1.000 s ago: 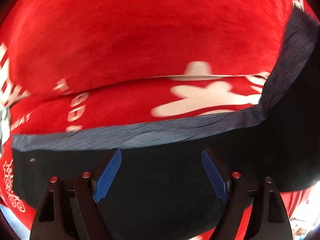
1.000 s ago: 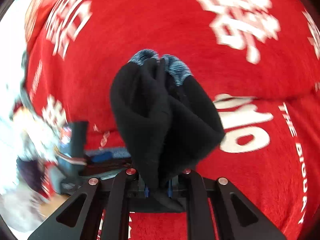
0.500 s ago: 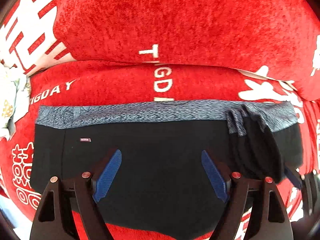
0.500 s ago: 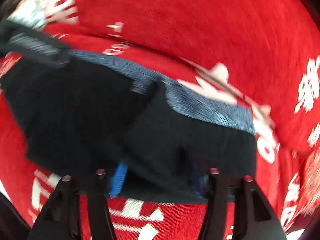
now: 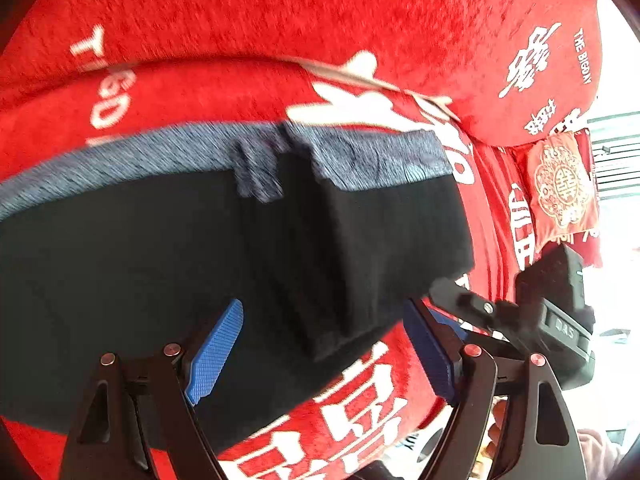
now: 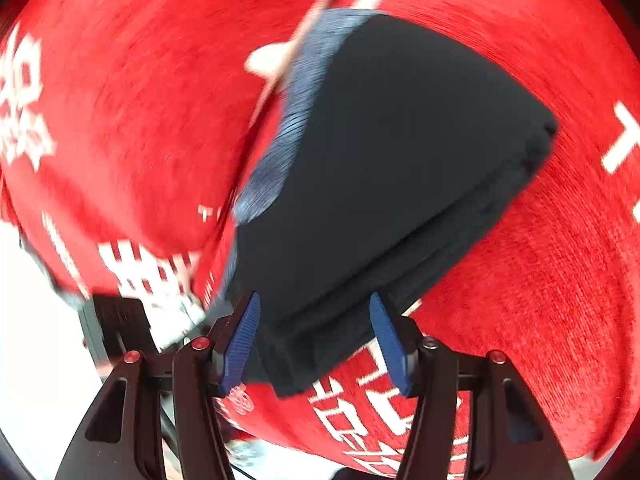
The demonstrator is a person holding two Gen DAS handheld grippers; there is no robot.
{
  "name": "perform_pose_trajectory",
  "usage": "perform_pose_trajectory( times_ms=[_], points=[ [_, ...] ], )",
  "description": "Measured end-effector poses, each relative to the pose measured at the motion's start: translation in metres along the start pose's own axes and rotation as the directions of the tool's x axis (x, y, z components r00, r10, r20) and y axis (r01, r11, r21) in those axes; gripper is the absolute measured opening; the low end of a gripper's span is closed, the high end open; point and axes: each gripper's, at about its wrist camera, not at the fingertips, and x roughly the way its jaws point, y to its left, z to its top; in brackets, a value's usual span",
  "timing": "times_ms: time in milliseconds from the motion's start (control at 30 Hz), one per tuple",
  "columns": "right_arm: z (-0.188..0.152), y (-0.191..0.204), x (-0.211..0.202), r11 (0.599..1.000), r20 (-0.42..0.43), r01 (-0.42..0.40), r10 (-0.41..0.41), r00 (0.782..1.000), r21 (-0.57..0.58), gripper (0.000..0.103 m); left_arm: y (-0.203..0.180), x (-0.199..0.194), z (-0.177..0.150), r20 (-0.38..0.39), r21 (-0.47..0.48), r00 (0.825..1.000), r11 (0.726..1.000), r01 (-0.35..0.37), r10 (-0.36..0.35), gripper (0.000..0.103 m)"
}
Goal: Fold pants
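Note:
Black pants [image 5: 160, 260] with a grey-blue waistband [image 5: 120, 160] lie on a red blanket. One end is folded over as a thick flap [image 5: 380, 220] on top of the rest. My left gripper [image 5: 320, 352] hovers open over the flap's near edge, its blue pads clear of the cloth. In the right wrist view the folded pants [image 6: 400, 180] lie in layers, and a corner reaches between the blue pads of my right gripper [image 6: 316, 340]. That gripper is open and its pads do not press the cloth. Its black housing [image 5: 552, 312] shows at the flap's right end.
The red plush blanket [image 5: 320, 20] with white lettering covers the whole surface and bulges into a soft ridge behind the pants. A red embroidered cushion [image 5: 560, 188] lies at the far right. Beyond it is a bright area past the blanket's edge.
My right gripper was shut on a hanging bunch of the pants; its jaws have opened and that end now lies folded over the rest. The left wrist view has swung right towards the flap.

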Motion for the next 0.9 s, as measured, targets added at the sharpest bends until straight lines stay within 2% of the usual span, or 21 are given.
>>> perform_pose_trajectory(
  times_ms=[233,300,333,367,400,500,533,633,667,733,833,900],
  points=[
    [-0.002,-0.024,0.004,0.989,0.002,-0.059,0.059,0.998,0.132,0.059,-0.002,0.013,-0.001,-0.044,-0.049,0.997,0.997,0.058,-0.06,0.083],
    [-0.006,-0.031,0.01,0.981,0.027,-0.11,0.107,0.994,0.162,0.059,-0.008,0.017,0.001,-0.027,-0.047,0.999,0.998,0.044,-0.046,0.078],
    [-0.003,-0.032,0.011,0.976,0.036,-0.132,0.127,0.991,0.174,0.049,-0.01,0.018,0.002,-0.019,-0.038,0.999,0.999,0.026,-0.026,0.061],
    [-0.002,-0.033,0.015,0.972,0.045,-0.142,0.136,0.99,0.184,0.034,-0.013,0.018,0.003,-0.013,-0.024,1.0,1.0,-0.017,0.017,0.046],
    [0.0,-0.032,0.016,0.974,0.052,-0.132,0.125,0.991,0.183,0.013,-0.015,0.017,0.002,-0.014,-0.015,0.999,0.999,-0.047,0.047,0.043],
    [0.0,-0.02,0.013,0.986,0.052,-0.075,0.068,0.996,0.148,0.012,-0.016,0.001,-0.006,0.025,-0.002,0.998,0.998,-0.06,0.06,0.042],
    [-0.002,-0.009,0.009,0.993,0.044,-0.061,0.057,0.997,0.099,0.012,-0.017,-0.005,-0.011,0.04,0.012,0.997,0.997,-0.074,0.073,0.042],
    [-0.009,0.005,0.009,0.999,0.013,-0.027,0.027,1.0,0.02,0.012,-0.013,-0.011,-0.024,0.068,0.03,0.979,0.981,-0.193,0.191,0.049],
    [-0.011,0.005,0.015,1.0,0.0,0.009,-0.009,1.0,0.002,0.012,-0.009,-0.012,-0.027,0.066,0.026,0.97,0.971,-0.237,0.235,0.049],
    [-0.011,-0.004,0.027,0.996,-0.007,0.084,-0.084,0.996,-0.024,0.013,-0.002,-0.017,-0.027,0.061,0.004,0.973,0.975,-0.223,0.222,0.049],
    [-0.008,-0.013,0.032,0.999,-0.018,0.037,-0.037,0.999,0.007,0.018,-0.001,-0.027,-0.021,0.08,0.027,0.981,0.984,-0.177,0.174,0.05],
    [-0.008,-0.008,0.028,0.999,-0.05,0.038,-0.039,0.998,-0.029,0.025,-0.006,-0.026,-0.012,0.066,0.062,0.99,0.99,-0.126,0.122,0.05]
  ],
)
